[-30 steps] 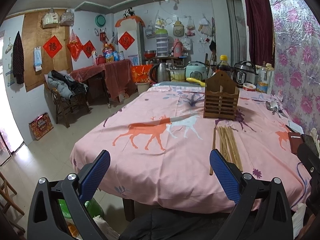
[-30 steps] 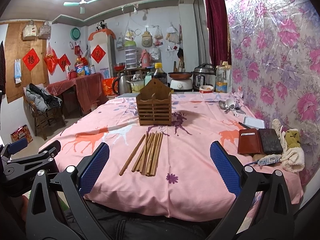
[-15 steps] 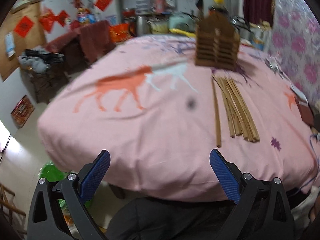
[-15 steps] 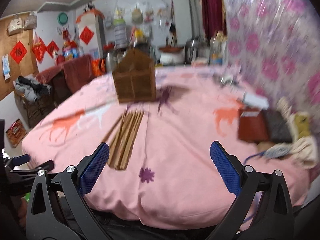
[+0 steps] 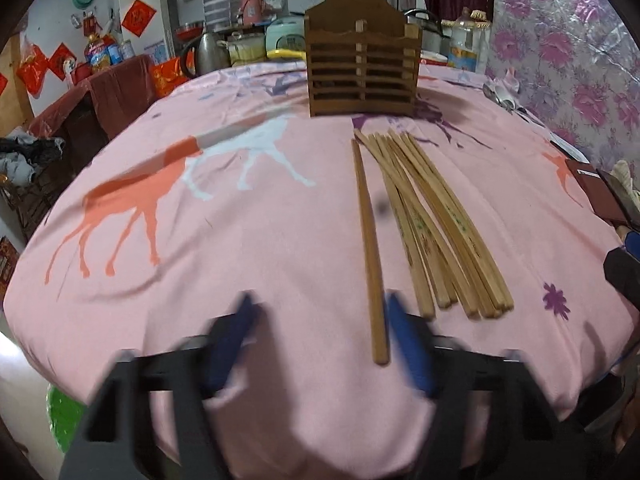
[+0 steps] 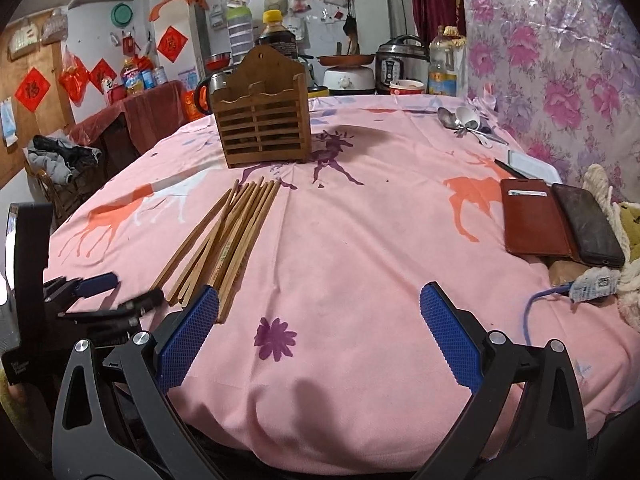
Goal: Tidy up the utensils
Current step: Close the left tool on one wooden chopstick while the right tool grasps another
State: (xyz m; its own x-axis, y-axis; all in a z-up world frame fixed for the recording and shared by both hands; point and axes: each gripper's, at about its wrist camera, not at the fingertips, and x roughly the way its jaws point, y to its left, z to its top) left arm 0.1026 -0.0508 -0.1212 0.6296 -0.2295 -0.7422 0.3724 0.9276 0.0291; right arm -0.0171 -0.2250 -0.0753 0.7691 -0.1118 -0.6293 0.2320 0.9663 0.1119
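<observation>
Several wooden chopsticks [image 5: 432, 216] lie side by side on the pink tablecloth, with one single chopstick [image 5: 370, 252] apart on their left. They also show in the right wrist view [image 6: 224, 240]. A brown slatted wooden holder [image 5: 362, 68] stands upright behind them, also in the right wrist view [image 6: 262, 124]. My left gripper [image 5: 324, 344] is blurred, open and empty, low over the cloth, with the near end of the single chopstick just inside its right finger. My right gripper [image 6: 316, 336] is open and empty, right of the chopsticks' near ends.
A brown wallet [image 6: 534, 220] and a dark phone [image 6: 586, 224] lie at the right edge, beside cloths and a blue cable [image 6: 540, 304]. Metal spoons [image 6: 460, 120] lie at the far right. Pots and bottles stand behind the table. The floral wall is on the right.
Both grippers have moved forward over the table toward the chopsticks. The left one has dropped low to the single chopstick's near end and its jaws have narrowed.
</observation>
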